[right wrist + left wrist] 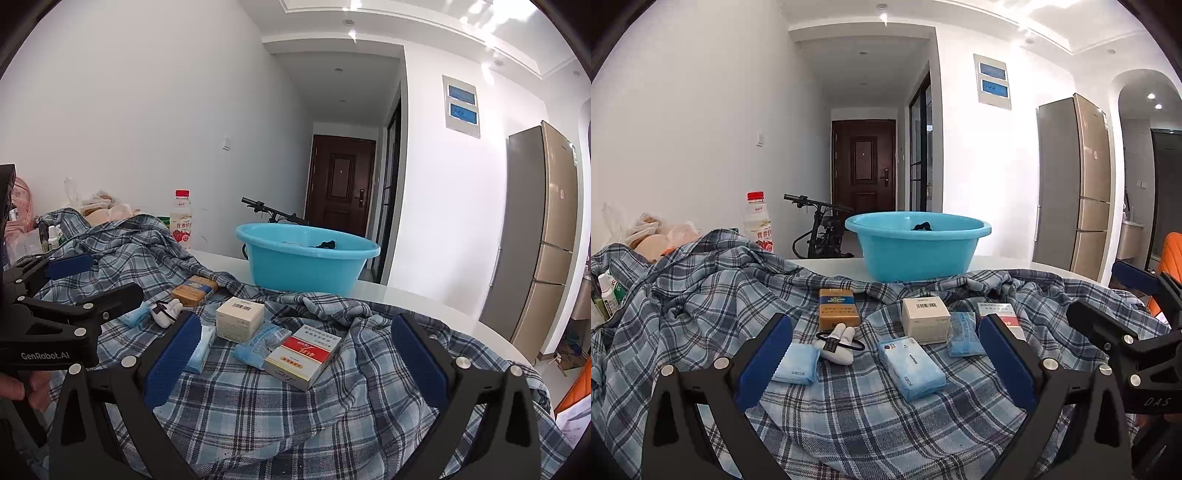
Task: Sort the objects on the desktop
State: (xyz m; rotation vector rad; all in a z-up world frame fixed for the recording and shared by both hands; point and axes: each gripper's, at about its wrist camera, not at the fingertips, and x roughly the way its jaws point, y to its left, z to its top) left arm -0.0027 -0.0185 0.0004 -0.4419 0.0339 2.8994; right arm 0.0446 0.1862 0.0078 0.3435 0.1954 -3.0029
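- My left claw [886, 354] stands spread wide with nothing pressed between its blue pads; the right claw [295, 354] is just as wide and just as empty.
- The plaid cloth [849, 417] covers most of the table [827, 264] and spills over the near edge; only a bare white strip shows at the far side.
- Open cloth lies directly below both claws, with room between the pads and the items.
- The blue basin [916, 251] sits at the far edge of the cloth; something dark lies inside, too hidden by the rim to name.
- The things to sort lie on the cloth before the basin: a brown box [837, 308], a cream box [925, 319], a long tissue pack [910, 367], a small tissue pack [796, 363], a clear blue packet [964, 334], and a white toy with a black band [837, 345].
- A red-and-white box [304, 354] is half hidden behind my left claw's right pad, plain in the right view.
- A drink bottle [758, 225] and plastic bags [653, 236] crowd the left side, partly cut off by cloth folds.
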